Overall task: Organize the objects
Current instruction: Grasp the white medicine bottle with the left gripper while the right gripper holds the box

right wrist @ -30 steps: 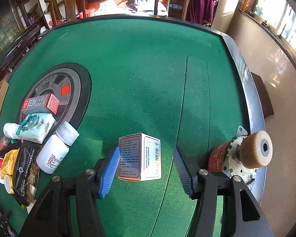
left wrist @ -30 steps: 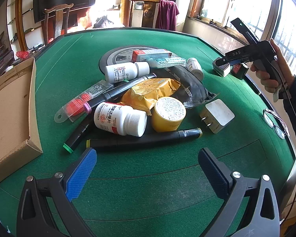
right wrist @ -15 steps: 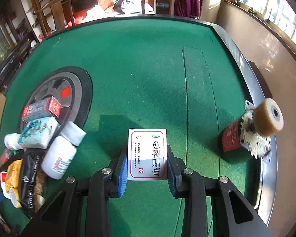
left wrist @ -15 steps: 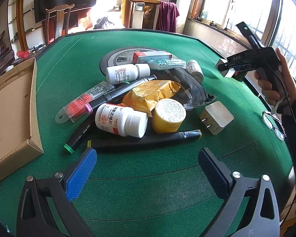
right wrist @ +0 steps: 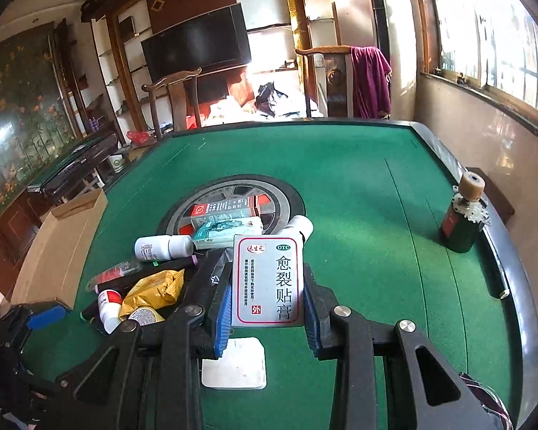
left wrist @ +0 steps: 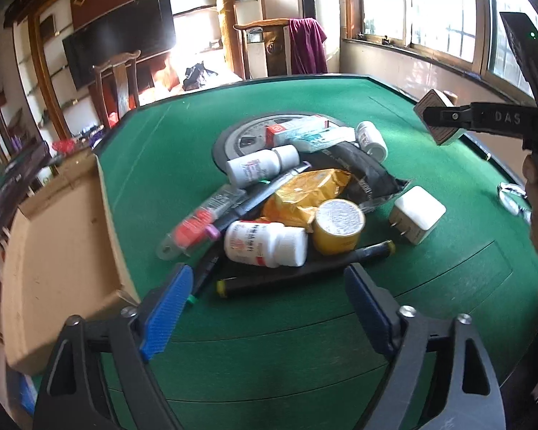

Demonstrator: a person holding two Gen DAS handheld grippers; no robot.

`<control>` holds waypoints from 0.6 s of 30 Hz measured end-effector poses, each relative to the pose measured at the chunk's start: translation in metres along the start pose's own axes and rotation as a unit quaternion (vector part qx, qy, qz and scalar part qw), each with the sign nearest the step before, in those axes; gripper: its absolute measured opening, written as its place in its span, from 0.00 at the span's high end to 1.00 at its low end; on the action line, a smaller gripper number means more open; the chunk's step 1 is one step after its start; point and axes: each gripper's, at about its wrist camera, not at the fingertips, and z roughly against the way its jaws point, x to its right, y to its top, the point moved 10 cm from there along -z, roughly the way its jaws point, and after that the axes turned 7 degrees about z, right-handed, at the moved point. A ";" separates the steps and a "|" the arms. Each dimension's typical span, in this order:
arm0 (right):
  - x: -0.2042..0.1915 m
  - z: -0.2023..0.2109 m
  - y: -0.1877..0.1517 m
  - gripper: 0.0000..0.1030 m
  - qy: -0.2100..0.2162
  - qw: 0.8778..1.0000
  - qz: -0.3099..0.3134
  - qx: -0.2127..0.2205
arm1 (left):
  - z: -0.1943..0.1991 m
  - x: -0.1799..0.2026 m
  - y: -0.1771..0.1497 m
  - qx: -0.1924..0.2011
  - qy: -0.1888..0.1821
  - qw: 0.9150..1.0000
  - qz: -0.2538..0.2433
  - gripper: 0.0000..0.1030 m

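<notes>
A pile of objects lies mid-table: a white pill bottle with a red label (left wrist: 265, 243), a yellow round tin (left wrist: 337, 225), a yellow packet (left wrist: 305, 190), black markers (left wrist: 305, 272) and a white plug adapter (left wrist: 418, 213). My left gripper (left wrist: 269, 279) hovers just short of the marker, its jaws closing with nothing pressed between the pads. My right gripper (right wrist: 267, 297) is shut on a white medicine box (right wrist: 269, 251) with red-framed print, held above the felt near the pile. In the left wrist view that box (left wrist: 439, 127) hangs in the air at the right.
An open cardboard tray (left wrist: 61, 251) sits at the table's left edge. A dark bottle with a brush-like top (right wrist: 464, 215) stands by the right rim. Glasses (left wrist: 513, 197) lie near the right edge. A round plate (right wrist: 287, 193) marks the green table's centre.
My right gripper shut on the white medicine box, lifted it off the felt and carried it toward the pile. The left gripper's jaws narrowed and it tilted slightly.
</notes>
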 end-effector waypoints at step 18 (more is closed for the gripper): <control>0.017 -0.002 -0.012 0.66 0.050 0.995 -0.083 -0.019 | -0.080 0.004 0.093 -0.091 0.034 0.971 -0.218 0.48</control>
